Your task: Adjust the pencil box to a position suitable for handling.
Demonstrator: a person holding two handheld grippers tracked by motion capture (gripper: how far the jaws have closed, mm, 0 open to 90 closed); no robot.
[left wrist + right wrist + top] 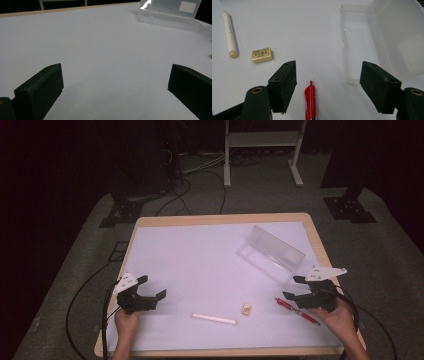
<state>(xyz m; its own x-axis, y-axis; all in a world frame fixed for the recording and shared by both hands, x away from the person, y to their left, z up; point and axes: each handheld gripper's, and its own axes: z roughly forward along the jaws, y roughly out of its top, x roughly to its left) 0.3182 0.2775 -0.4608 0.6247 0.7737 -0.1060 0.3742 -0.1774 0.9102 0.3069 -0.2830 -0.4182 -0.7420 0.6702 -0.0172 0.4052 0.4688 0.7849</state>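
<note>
Right tool (pixel 328 82) above red pen (pixel 310 100) (spread)

One red pen (pixel 310 100) lies on the desk (pixel 190 250), and there is one white stick (pixel 214 319), capped at one end; what it is exactly cannot be told. One small cream eraser (pixel 262 55) sits between the two. One clear plastic case (pixel 270 252) stands with its lid open, nothing inside it. That makes four loose things on one desk. Two tongs are held over it, the left tongs (pixel 151 289) and the right tongs (pixel 292 287), one in each hand.
</note>
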